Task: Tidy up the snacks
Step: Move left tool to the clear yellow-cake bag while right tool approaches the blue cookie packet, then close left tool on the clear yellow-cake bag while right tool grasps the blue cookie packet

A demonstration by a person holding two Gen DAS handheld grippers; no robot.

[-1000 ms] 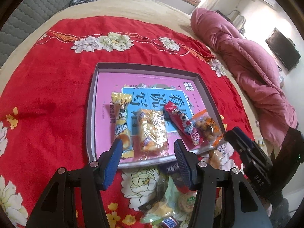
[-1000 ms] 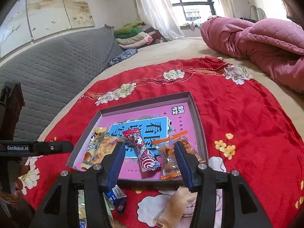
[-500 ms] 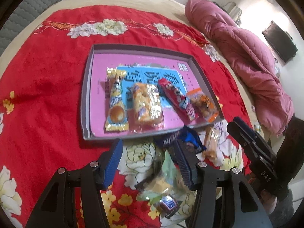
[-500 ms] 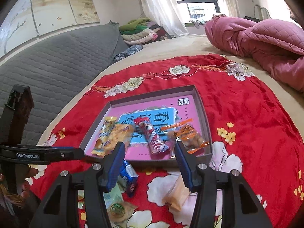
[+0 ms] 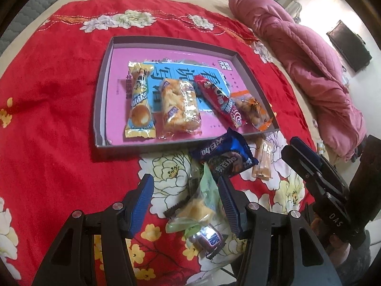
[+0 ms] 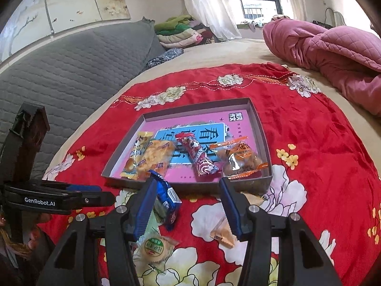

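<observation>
A grey-rimmed pink tray (image 5: 102,76) (image 6: 260,124) lies on a red flowered cloth and holds several snack packets side by side, among them a yellow one (image 5: 139,104) and a red one (image 5: 220,100). Loose snacks lie in front of its near rim: a blue cookie packet (image 5: 226,155) (image 6: 167,199), a green pastry packet (image 5: 197,209) (image 6: 154,247), a small chocolate bar (image 5: 208,239) and a clear orange packet (image 5: 263,162) (image 6: 223,234). My left gripper (image 5: 185,190) is open and empty above the loose pile. My right gripper (image 6: 188,195) is open and empty, just before the tray's near rim.
The red cloth (image 5: 52,119) covers a beige bed. A pink quilt (image 5: 309,54) (image 6: 333,54) is bunched at the right. A grey padded headboard (image 6: 71,66) and folded clothes (image 6: 181,31) lie beyond. The right gripper shows at the right of the left wrist view (image 5: 316,178).
Both grippers have drawn back from the tray toward the near edge, so the loose snack pile has come into view under them. Both stay open. The snacks in the tray have not moved.
</observation>
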